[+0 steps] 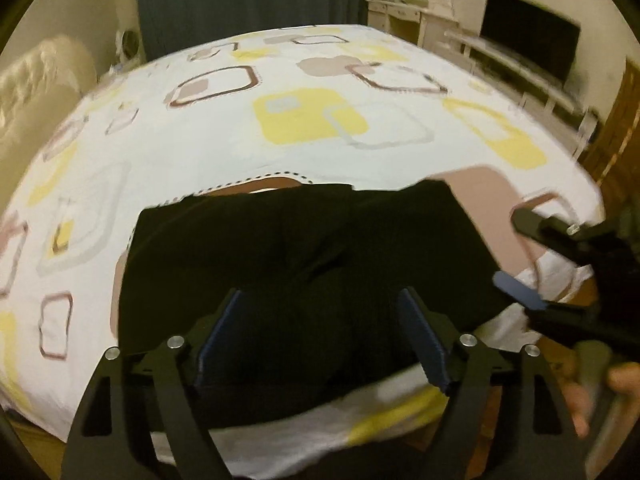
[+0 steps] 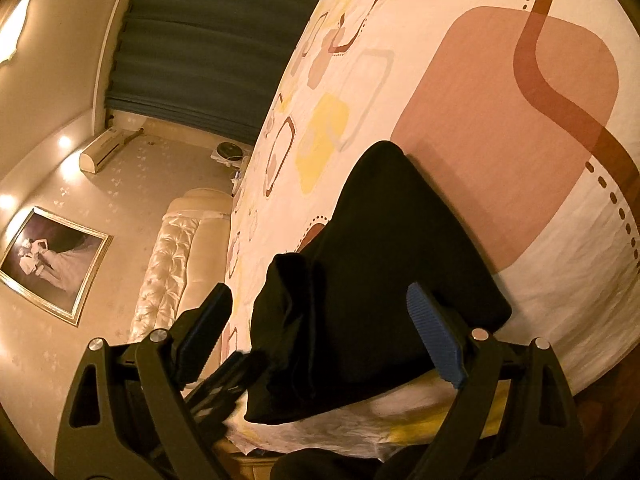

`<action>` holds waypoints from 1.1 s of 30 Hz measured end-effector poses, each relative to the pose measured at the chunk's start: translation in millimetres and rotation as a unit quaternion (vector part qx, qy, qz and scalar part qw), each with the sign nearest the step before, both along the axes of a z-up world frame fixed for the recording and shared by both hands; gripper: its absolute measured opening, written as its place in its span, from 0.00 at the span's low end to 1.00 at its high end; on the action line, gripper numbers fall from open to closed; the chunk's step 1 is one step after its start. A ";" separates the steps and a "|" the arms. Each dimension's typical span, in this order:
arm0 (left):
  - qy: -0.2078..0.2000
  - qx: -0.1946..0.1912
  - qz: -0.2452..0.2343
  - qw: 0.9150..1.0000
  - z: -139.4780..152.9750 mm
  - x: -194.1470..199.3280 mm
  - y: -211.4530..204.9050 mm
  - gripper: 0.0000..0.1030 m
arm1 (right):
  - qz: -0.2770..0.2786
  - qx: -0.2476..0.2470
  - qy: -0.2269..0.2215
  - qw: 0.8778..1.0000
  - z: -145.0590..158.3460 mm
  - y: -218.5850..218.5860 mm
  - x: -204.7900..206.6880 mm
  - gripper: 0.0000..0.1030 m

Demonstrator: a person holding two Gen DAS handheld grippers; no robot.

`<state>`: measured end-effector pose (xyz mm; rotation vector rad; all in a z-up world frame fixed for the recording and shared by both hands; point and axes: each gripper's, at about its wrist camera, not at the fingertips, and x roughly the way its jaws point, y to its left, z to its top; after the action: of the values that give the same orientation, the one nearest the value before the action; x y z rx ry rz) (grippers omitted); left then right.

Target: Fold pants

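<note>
Black pants (image 1: 304, 264) folded on bed (image 1: 200, 140), at 12 o'clock from left gripper (image 1: 320, 336). Right gripper (image 2: 320, 340) beside. Both fingers open, gripping nothing.

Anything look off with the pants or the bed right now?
Mostly tidy. The black pants lie folded near the edge of the patterned bedspread, but the fold is uneven: in the right wrist view one layer bunches up along the left side.
</note>
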<state>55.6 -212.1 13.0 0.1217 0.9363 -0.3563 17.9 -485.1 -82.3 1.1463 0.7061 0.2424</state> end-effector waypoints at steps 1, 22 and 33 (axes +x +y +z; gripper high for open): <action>0.004 -0.014 0.004 1.000 3.3 -0.8 11.2 0.77 | 0.003 -0.001 0.000 1.000 0.1 1.7 -0.2 0.86; 0.055 -0.052 0.167 0.983 -42.8 -4.1 214.2 0.83 | 0.189 -0.109 0.060 0.974 0.3 103.3 77.3 0.87; 0.052 -0.052 0.166 0.983 -45.9 -1.3 220.8 0.83 | 0.260 -0.183 0.057 0.946 36.2 157.1 89.3 0.14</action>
<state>54.2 8.7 -32.9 -0.1490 1.0197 -0.1031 107.2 -328.0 -46.2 0.6056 1.1037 0.4689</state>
